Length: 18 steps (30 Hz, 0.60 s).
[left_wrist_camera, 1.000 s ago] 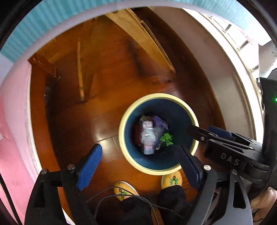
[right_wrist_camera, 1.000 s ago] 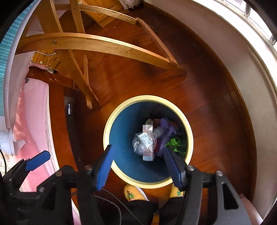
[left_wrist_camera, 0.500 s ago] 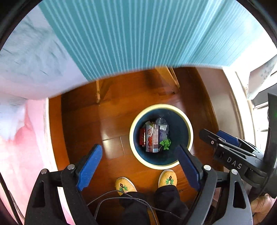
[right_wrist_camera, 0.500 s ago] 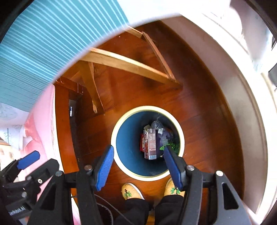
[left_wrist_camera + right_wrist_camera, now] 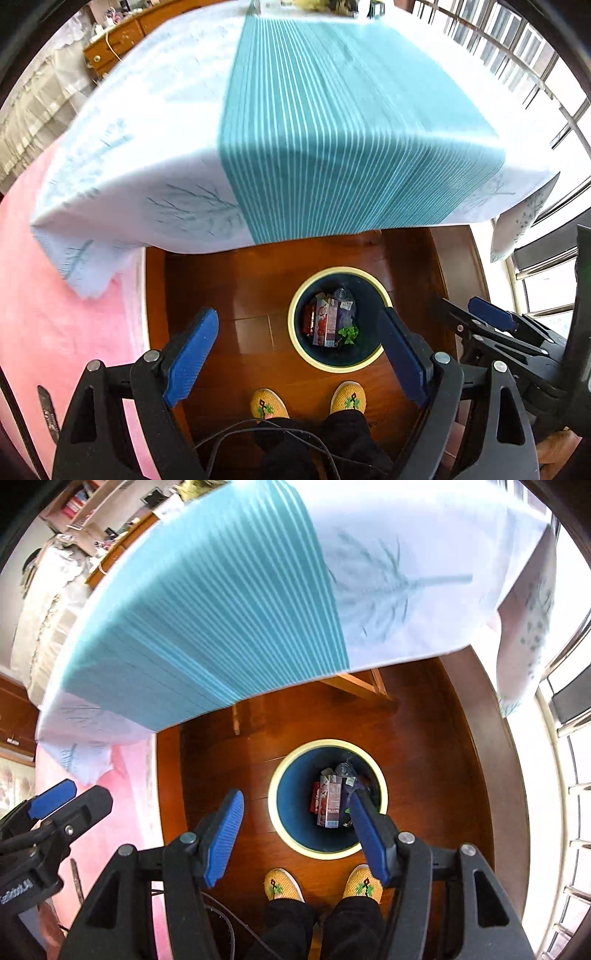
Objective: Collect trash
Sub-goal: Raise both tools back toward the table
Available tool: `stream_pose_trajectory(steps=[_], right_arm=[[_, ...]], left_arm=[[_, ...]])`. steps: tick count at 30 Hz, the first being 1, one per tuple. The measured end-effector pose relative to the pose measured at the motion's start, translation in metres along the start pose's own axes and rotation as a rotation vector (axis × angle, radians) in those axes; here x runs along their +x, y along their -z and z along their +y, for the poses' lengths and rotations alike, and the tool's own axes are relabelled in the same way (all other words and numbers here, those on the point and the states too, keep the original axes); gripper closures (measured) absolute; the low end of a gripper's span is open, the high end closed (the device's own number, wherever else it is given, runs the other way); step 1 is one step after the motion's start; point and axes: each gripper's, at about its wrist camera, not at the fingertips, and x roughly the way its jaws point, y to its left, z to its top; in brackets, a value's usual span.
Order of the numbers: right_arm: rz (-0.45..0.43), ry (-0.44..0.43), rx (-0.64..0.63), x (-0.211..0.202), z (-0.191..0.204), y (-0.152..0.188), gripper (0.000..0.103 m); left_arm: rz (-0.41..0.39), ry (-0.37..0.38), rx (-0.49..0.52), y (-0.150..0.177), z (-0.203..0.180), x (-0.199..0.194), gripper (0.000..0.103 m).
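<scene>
Wood floor (image 5: 229, 280), reddish-brown, glossy, fills the lower half of both wrist views; bench above it under a white cloth (image 5: 122, 122) w/ a teal striped runner (image 5: 332, 129). Pink fabric (image 5: 55, 295) to the left of the floor.

We look steeply down w/ both claws. Left claw (image 5: 295, 350): blue pads wide apart, nothing between them but floor and bin far below. Right claw (image 5: 295, 834): pads also apart, narrower gap than the left, empty too. In the right wrist view its right-side pad overlaps the bin opening in picture only; no contact.

Trash bin (image 5: 300, 295) – round, dark blue inside, pale yellow rim – stands on the floor just ahead of our yellow knit shoes (image 5: 269, 404). Trash sits at the bottom: a red-and-pink carton (image 5: 325, 321), a crumpled clear bottle (image 5: 343, 295), sth green (image 5: 349, 334) beside them. Rest of the contents too small to tell.

Window bars (image 5: 517, 48) bright at the right edge. Wooden bench legs (image 5: 354, 683) show under the cloth in the right wrist view.
</scene>
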Motion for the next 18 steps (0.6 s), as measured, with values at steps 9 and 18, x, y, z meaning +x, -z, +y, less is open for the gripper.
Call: stream_pose_trajectory(steps=[9, 18], right_arm=[[-0.017, -0.042, -0.079, -0.071, 0.025, 0.003, 0.043], [-0.092, -0.069, -0.203, -0.154, 0.05, -0.006, 0.043]], left_arm=[[-0.041, -0.027, -0.011, 0.004, 0.002, -0.068, 0.017], [-0.14, -0.015, -0.053, -0.005, 0.011, -0.153, 0.017]])
